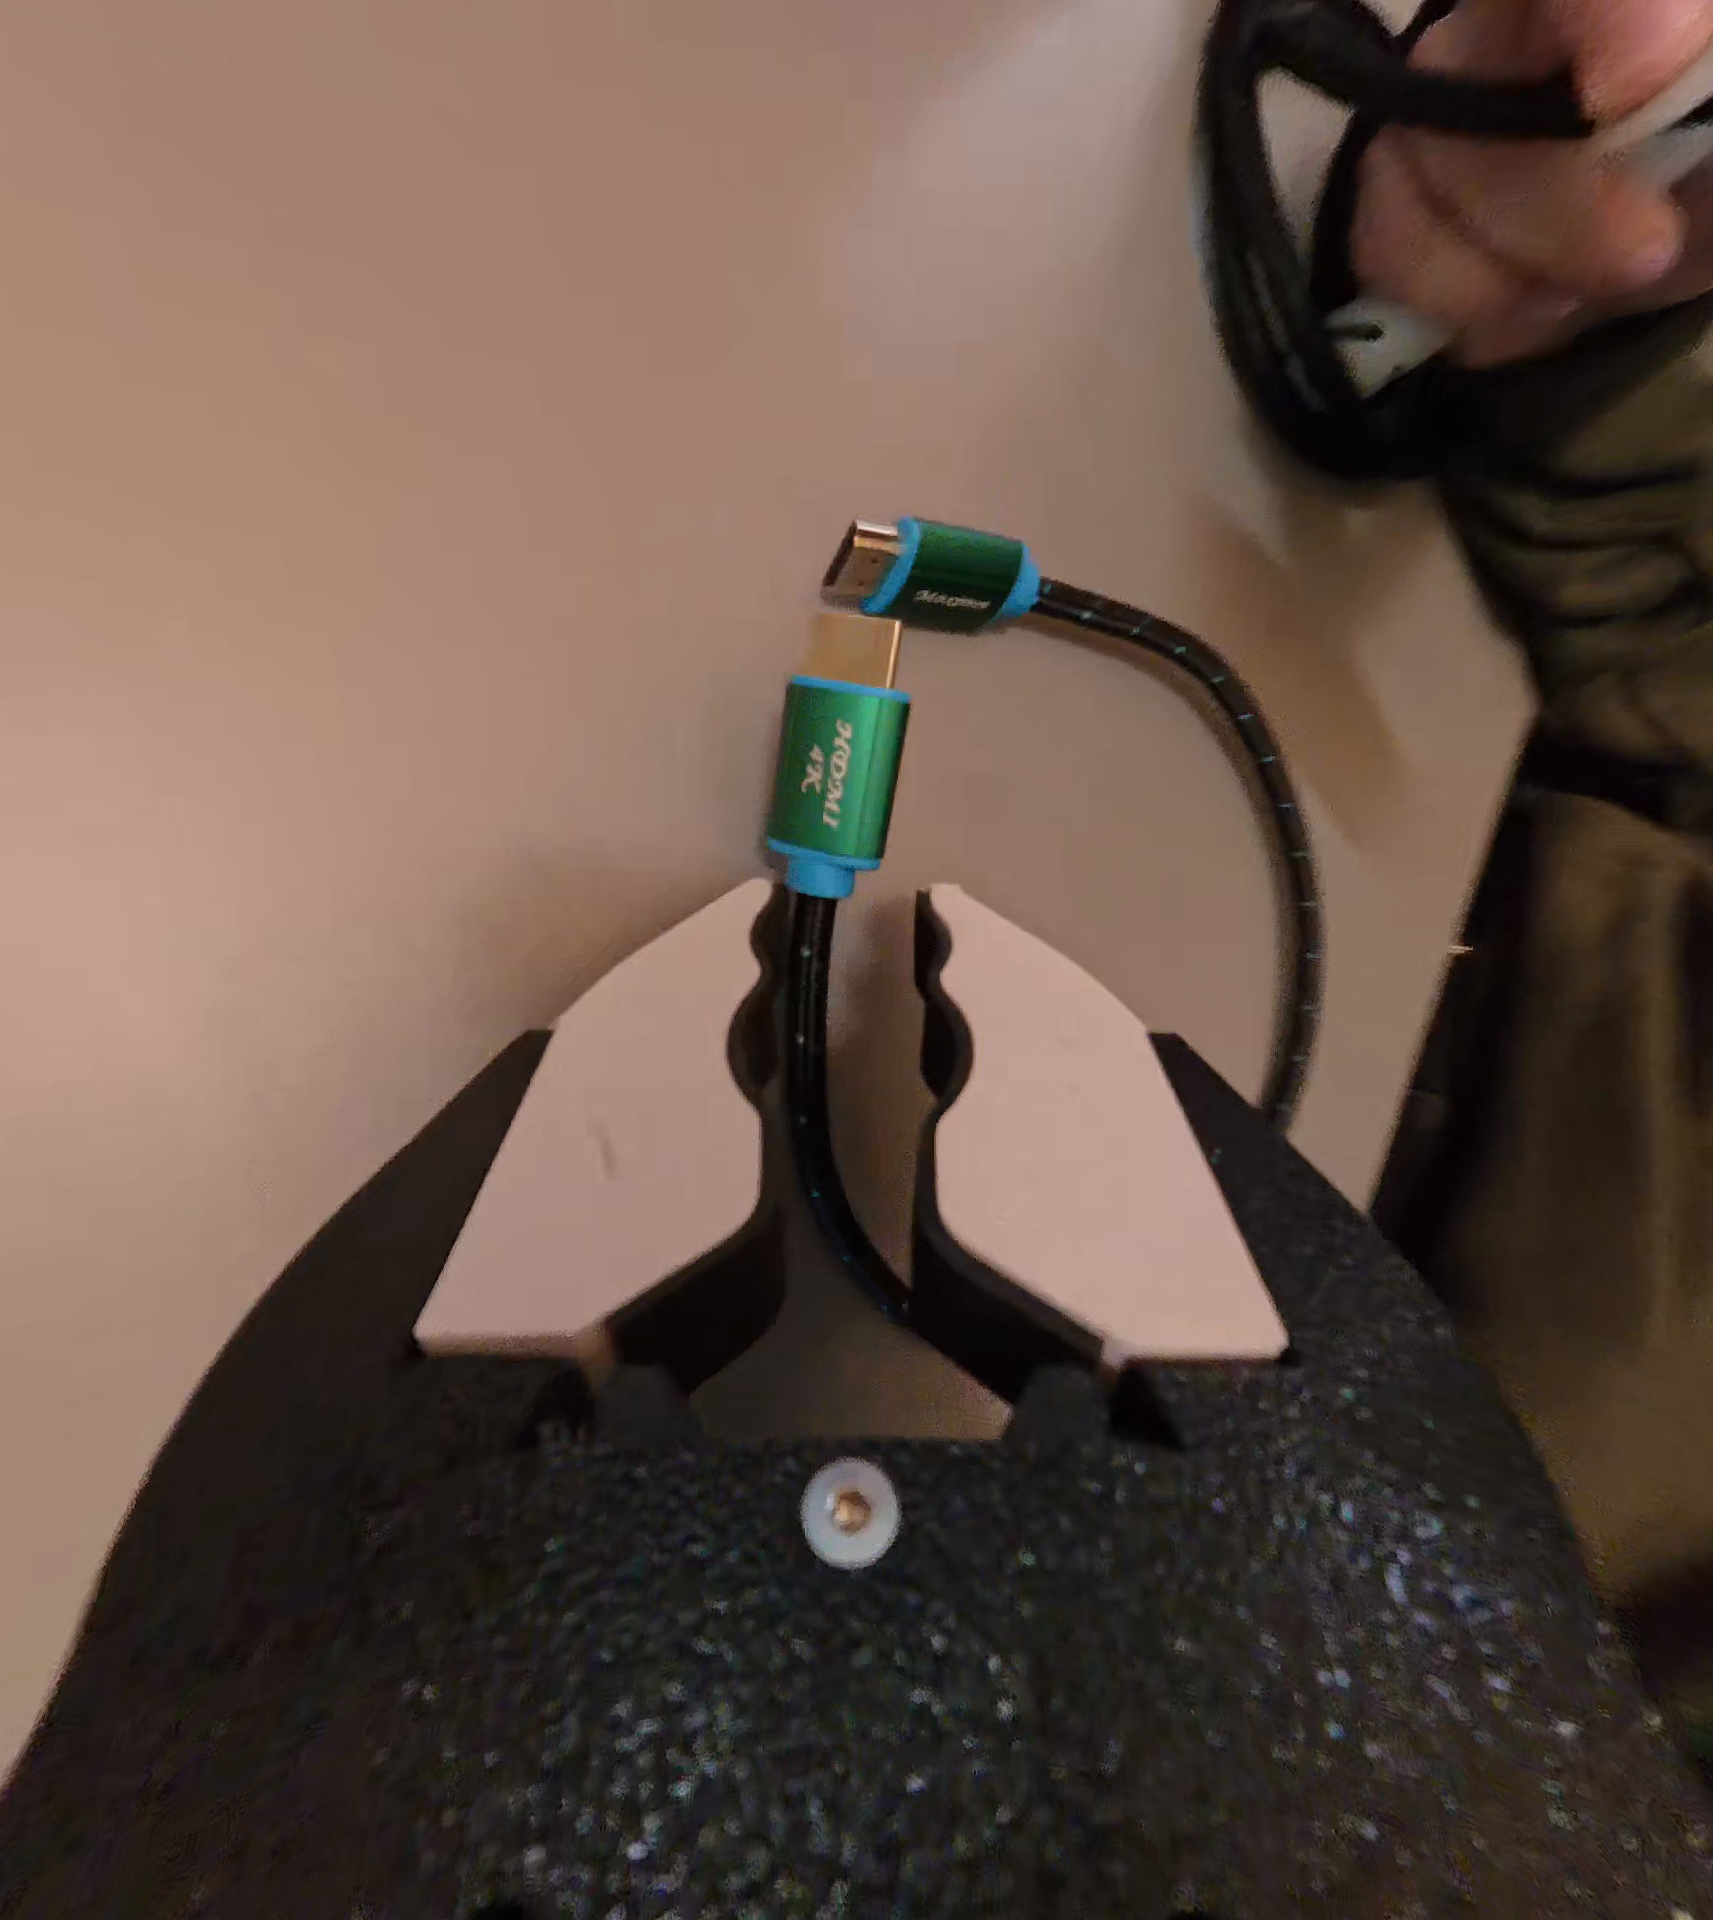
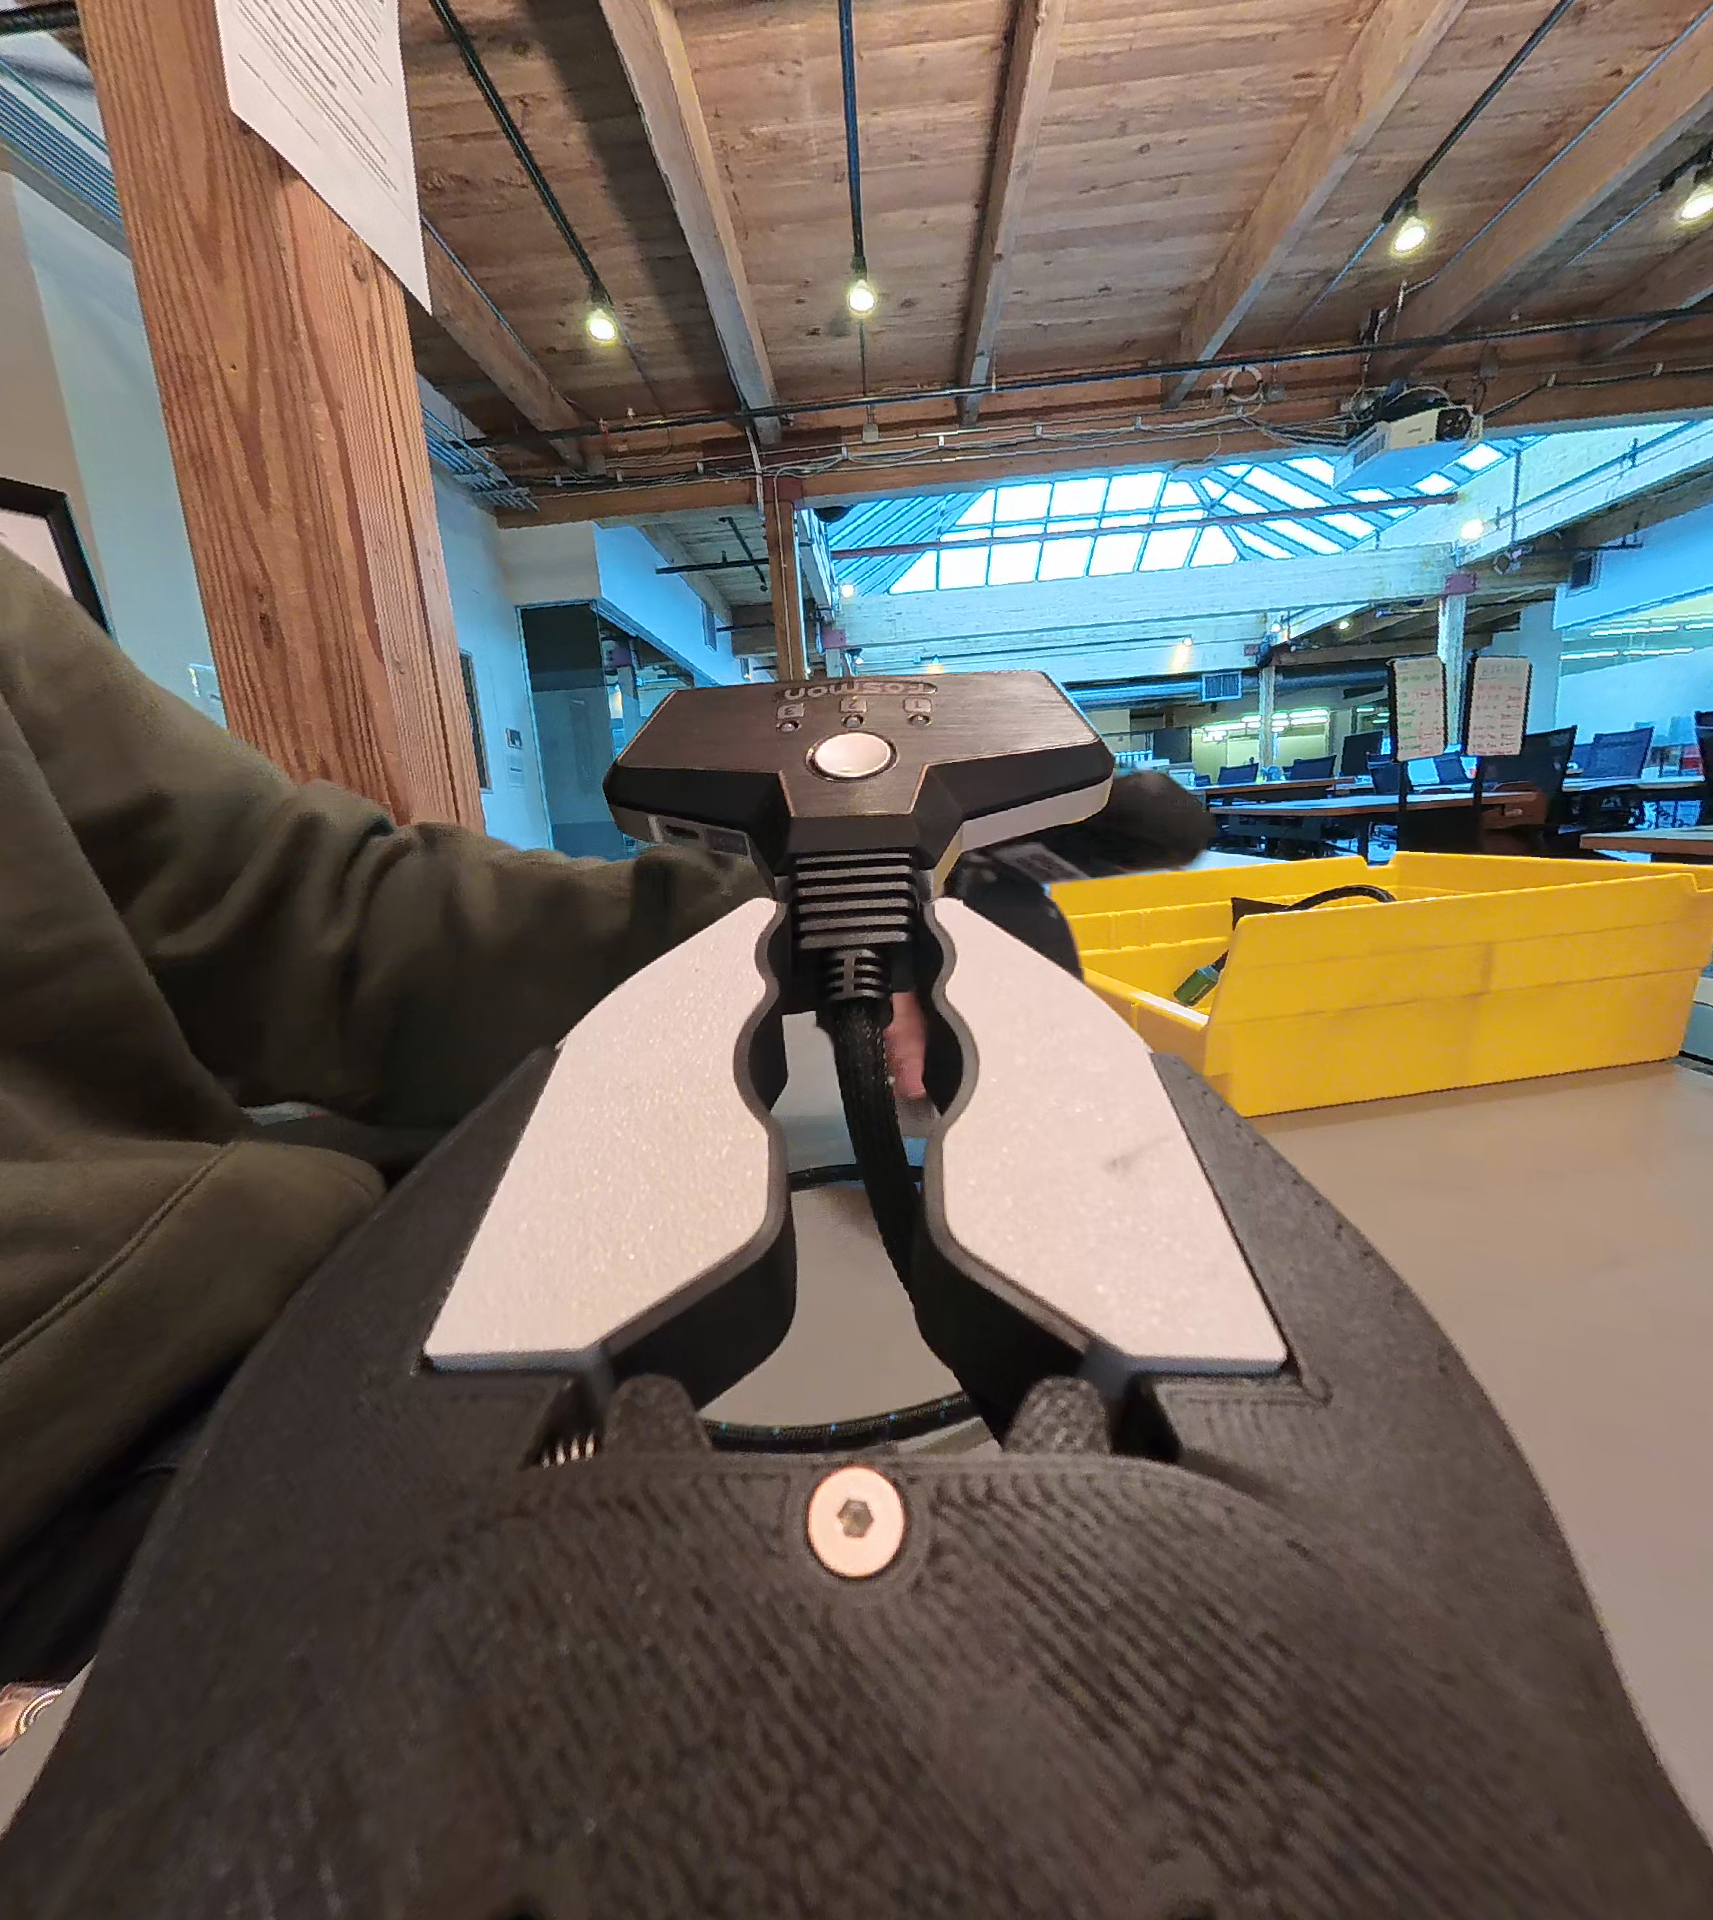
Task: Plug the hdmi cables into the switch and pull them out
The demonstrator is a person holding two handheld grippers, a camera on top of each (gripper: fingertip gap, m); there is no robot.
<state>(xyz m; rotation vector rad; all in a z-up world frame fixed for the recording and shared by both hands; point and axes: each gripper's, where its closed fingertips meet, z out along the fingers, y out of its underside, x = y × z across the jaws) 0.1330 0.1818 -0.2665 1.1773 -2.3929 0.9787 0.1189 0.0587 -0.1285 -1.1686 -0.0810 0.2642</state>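
In the left wrist view, two green HDMI plugs with gold tips lie on a beige surface. One plug sits just ahead of my left gripper. Its black braided cable runs between the jaws, which stand wider apart than the cable. The second plug lies just beyond it, tip to tip, and its cable arcs right. In the right wrist view, my right gripper is shut on the ribbed neck of the black HDMI switch and holds it in the air.
A hand at the upper right holds a bundle of black cable. A person's olive sleeve fills the left. A yellow bin with a cable in it stands on the grey table. A wooden post rises behind.
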